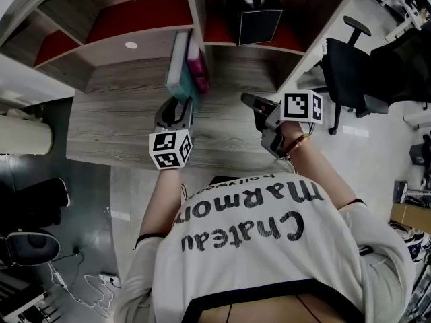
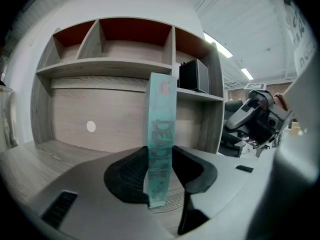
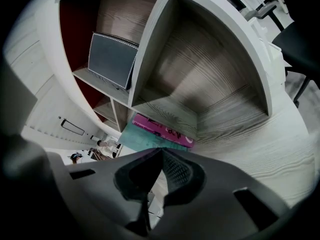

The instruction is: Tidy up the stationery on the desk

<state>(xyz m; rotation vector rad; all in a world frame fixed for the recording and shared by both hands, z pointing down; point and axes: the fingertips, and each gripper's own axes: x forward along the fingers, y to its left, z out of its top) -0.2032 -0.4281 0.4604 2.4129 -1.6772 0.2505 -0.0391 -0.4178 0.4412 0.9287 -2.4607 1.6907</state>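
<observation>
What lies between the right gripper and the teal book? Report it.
The pink book, beside the teal book, toward the right gripper; otherwise bare desk. The head view shows it.

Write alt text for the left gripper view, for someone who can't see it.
The left gripper is shut on the spine of an upright teal book lettered DEADLINE, over a wood-grain desk. Behind stands a wooden shelf unit holding a black box; the right gripper shows at far right.

The head view looks steeply down onto the teal book. The left gripper view faces this book closely, edge-on. The tilted right gripper view shares the book from its right.
</observation>
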